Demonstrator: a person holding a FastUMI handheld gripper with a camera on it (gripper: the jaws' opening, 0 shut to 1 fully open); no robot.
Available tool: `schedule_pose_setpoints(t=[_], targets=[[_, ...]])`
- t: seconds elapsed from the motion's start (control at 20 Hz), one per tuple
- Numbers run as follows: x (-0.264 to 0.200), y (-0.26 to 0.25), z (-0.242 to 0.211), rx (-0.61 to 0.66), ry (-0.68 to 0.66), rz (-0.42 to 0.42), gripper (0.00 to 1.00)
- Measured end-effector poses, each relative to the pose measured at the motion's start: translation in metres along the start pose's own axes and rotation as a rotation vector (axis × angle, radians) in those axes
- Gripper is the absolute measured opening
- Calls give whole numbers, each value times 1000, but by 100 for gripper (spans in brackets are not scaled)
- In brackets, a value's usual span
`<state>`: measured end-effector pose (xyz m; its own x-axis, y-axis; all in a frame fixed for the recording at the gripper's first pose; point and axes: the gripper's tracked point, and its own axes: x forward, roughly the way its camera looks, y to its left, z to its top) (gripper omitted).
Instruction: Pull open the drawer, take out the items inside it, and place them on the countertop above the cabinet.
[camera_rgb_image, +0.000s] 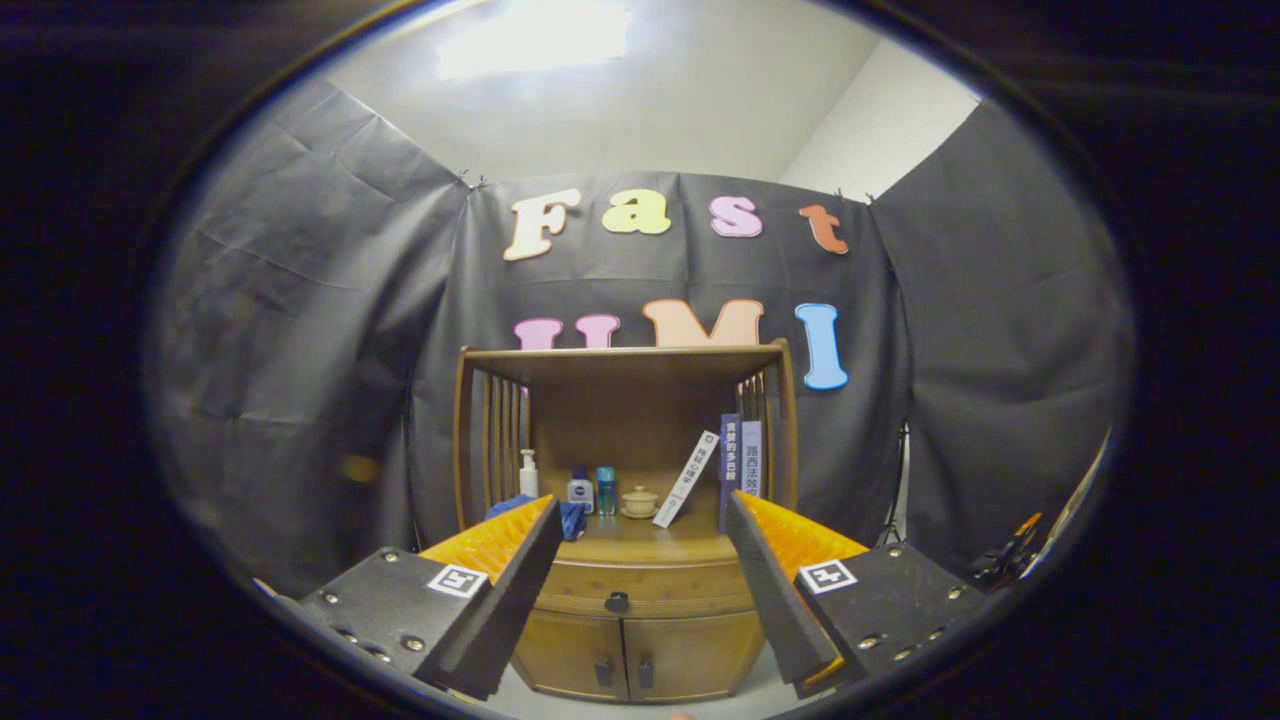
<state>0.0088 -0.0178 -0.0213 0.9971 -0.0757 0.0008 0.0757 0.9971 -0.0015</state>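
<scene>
Drawer shut, so its contents are hidden. Spread fingers of the hand-held gripper cover both ends of the drawer front and the outer parts of the cabinet doors. Blue cloth on the worktop is partly behind the left finger. Small bottles at the back: too small to identify. Dark objects by the right finger: unclear.

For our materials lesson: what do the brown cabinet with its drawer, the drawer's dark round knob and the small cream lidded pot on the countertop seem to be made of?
Brown cabinet: apparently varnished wood, with warm grain-like sheen. Drawer: same wood, closed. Dark round knob: possibly metal or plastic; too small to tell. Small cream lidded pot: probably glazed ceramic, smooth and pale. The tool is open, short of the drawer.
</scene>
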Motion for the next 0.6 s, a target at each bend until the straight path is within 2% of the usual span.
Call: schedule_pose_setpoints(t=[0.2, 0.6], targets=[[20, 4, -20, -26, 7, 6, 98], [91, 1, -101, -68, 73, 3, 98]])
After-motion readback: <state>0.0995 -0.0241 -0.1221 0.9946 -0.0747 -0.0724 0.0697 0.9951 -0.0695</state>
